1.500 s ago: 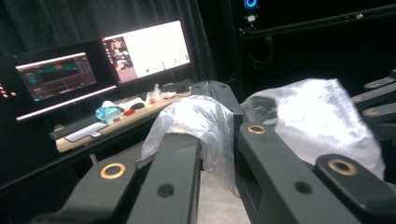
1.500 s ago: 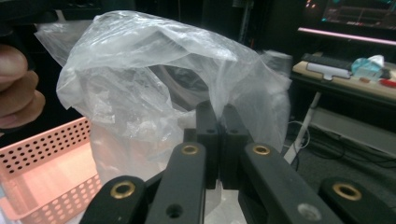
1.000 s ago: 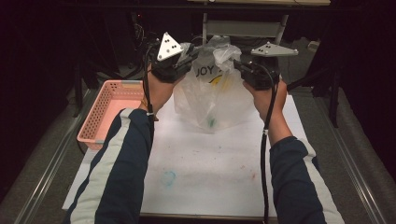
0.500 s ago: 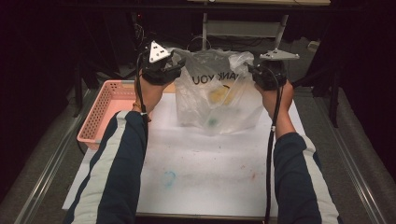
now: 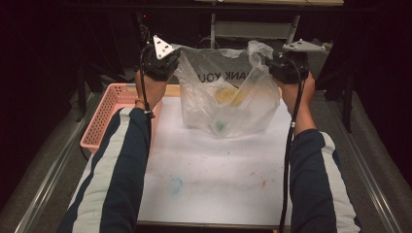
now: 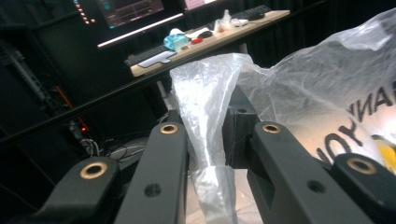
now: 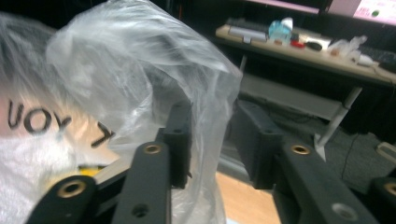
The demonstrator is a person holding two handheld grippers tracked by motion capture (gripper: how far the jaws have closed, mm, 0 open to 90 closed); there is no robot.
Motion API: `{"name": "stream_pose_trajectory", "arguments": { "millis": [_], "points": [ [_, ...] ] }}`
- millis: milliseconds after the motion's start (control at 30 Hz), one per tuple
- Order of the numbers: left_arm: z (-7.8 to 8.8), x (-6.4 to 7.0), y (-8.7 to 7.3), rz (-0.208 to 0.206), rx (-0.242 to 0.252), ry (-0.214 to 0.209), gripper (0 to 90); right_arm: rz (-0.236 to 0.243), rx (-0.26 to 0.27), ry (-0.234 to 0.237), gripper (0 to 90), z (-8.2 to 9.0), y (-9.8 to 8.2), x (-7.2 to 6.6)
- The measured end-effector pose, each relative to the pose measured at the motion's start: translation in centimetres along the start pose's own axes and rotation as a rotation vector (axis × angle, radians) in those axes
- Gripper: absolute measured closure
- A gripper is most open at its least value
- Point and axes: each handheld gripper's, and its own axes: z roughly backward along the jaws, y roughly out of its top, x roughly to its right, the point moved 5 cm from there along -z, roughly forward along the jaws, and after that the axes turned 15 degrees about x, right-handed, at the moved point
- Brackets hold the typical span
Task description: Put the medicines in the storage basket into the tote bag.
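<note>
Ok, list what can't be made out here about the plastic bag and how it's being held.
- Contents of the plastic bag, high view: yellow and green shapes blurred by the film; unidentifiable.
- Left gripper, left gripper view: a handle strip runs between its fingers; whether they pinch it is unclear.
- Right gripper, right gripper view: film drapes over one finger, hiding any contact.
- Pink basket, high view: the sleeve hides part of the inside.

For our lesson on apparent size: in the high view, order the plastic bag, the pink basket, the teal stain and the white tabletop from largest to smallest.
1. Tabletop
2. Bag
3. Basket, partly hidden by a sleeve, so its rank against the bag is unsure
4. Stain
</note>
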Motion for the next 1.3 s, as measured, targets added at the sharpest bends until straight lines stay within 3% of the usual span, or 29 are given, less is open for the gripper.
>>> {"name": "stream_pose_trajectory", "arguments": {
  "millis": [100, 200, 267, 400, 500, 600, 700, 733, 800, 867, 967, 1067, 1133, 1233, 1300],
  "points": [
    [0.5, -0.1, -0.1, 0.039, -0.004, -0.028, 64.6, 0.0, 0.004, 0.003, 57.5, 0.6, 0.3, 0.1],
    [1.1, -0.2, -0.3, 0.069, -0.003, -0.008, 50.9, -0.008, 0.021, -0.016, 50.2, 1.6, 0.1, 0.3],
    [1.5, -0.2, -0.5, 0.101, 0.003, -0.004, 46.2, -0.04, 0.044, -0.004, 46.4, 2.4, 0.0, 0.6],
    [2.0, -0.1, -0.6, 0.097, 0.001, -0.007, 43.5, -0.055, 0.078, 0.019, 42.3, 4.0, 0.4, 1.1],
    [2.4, -0.3, -0.5, 0.103, 0.011, -0.008, 44.5, -0.055, 0.071, 0.02, 37.9, 5.0, 0.7, 1.5],
    [2.7, -0.5, -0.5, 0.082, 0.0, -0.008, 45.3, -0.043, 0.065, 0.015, 35.4, 6.0, 1.0, 1.9],
    [2.9, -0.3, -1.2, 0.032, -0.027, -0.027, 56.8, -0.018, 0.075, 0.002, 34.2, 7.0, 1.3, 1.9],
    [2.9, -0.2, -1.4, 0.025, -0.031, -0.034, 65.8, -0.006, 0.073, -0.001, 33.4, 7.4, 1.4, 1.8],
    [3.0, -0.3, -1.8, 0.023, -0.04, -0.032, 66.6, 0.001, 0.091, 0.013, 32.5, 8.0, 1.6, 1.4],
    [3.2, -0.5, -2.1, 0.042, -0.038, -0.022, 57.2, 0.007, 0.1, 0.025, 30.5, 8.6, 1.6, 1.0],
    [3.5, -0.8, -2.6, 0.031, -0.041, -0.016, 62.0, 0.023, 0.106, 0.029, 29.7, 9.5, 1.4, 0.7],
    [3.9, -1.4, -3.2, 0.042, -0.041, -0.022, 62.4, 0.024, 0.117, -0.002, 29.9, 10.5, 0.9, 0.8],
    [4.2, -1.7, -3.5, 0.059, -0.04, -0.022, 52.4, 0.01, 0.136, -0.017, 29.7, 11.2, 0.5, 1.0],
    [4.5, -2.1, -3.9, 0.074, -0.036, -0.011, 47.0, 0.042, 0.141, -0.03, 29.5, 12.4, 0.4, 1.2],
    [4.9, -2.3, -4.0, 0.079, -0.032, -0.004, 37.6, 0.015, 0.164, -0.024, 30.0, 13.5, 0.3, 1.5]
  ]
}}
